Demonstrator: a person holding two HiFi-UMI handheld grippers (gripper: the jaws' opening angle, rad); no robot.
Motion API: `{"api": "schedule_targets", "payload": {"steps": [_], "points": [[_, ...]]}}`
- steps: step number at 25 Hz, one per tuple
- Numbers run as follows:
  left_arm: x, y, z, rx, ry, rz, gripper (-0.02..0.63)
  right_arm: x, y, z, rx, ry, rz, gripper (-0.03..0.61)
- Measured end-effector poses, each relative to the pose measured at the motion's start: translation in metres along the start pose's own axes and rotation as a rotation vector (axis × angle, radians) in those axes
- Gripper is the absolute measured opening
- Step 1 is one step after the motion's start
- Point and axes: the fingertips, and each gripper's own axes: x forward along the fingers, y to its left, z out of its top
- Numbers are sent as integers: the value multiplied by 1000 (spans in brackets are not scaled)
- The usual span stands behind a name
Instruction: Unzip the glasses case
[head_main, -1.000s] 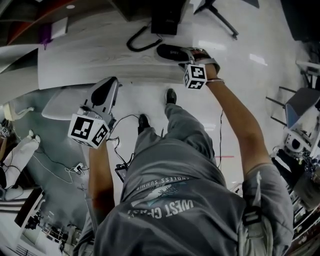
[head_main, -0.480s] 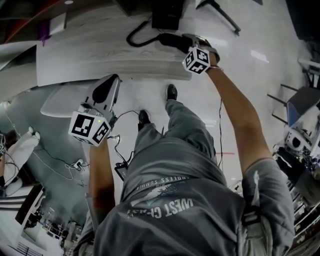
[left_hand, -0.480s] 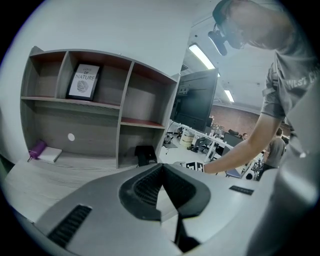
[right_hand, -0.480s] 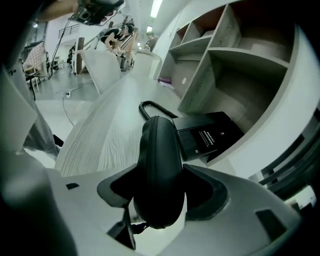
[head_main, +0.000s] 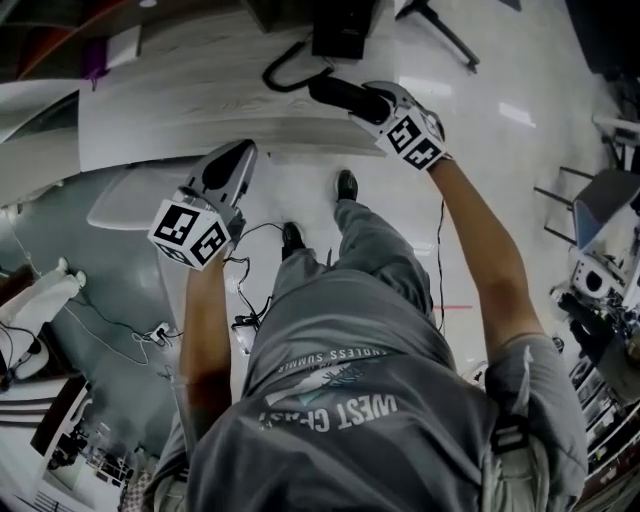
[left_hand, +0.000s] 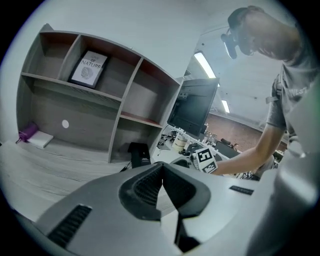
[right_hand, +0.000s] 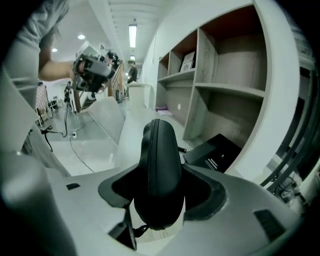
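Your right hand has risen and rolled over since a second ago, so its marker cube (head_main: 412, 137) shows a different face. The right tongs (head_main: 368, 102) have just been closing with the glasses case (head_main: 340, 93) between them. Their pads now clamp its sides, and the case hangs clear of the tabletop (head_main: 180, 120), above that top's front edge. Your left tongs (head_main: 236, 158) are clenched on nothing by the same edge, well apart from the case. A cable loop (head_main: 290, 70) lies on the tabletop just beyond the case, and only the head view shows it. The right gripper view gives you what the head view cannot: the zip line runs closed along the case's upper side, and a small pull hangs at its near end. There the case fills the middle and hides the tabletop behind it. A black box (right_hand: 215, 152) sits just past it to the right, at the foot of the shelf unit (right_hand: 220, 75). The left gripper view alone shows a framed print (left_hand: 89, 69) in an upper compartment and a dark monitor (left_hand: 192, 107) beside the shelves.
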Motion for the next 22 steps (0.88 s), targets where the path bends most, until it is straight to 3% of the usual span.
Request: {"api": "schedule_targets", "payload": {"steps": [3,8,12,14,18,22], "points": [[-1,-6,3,-40,-40,-68,0,-27,19,36,2,-72,27,259],[-15,-15,17,-255,-178,-207,0,-76,58,95,12,-181,98,259],[-29,-20,18,-372,-257,-310,23,-101,92,131,-14,-230,138,259],[-36,-24,21,-464,-317,-385,59,-111,106,144,-32,-241,139,259],[-60,-39,27,-722,-451,-582,112,-127,134,168,-49,-261,145,259],[-79,-54,35,-828,-525,-705,133,-138,156,183,-66,-266,139,260]]}}
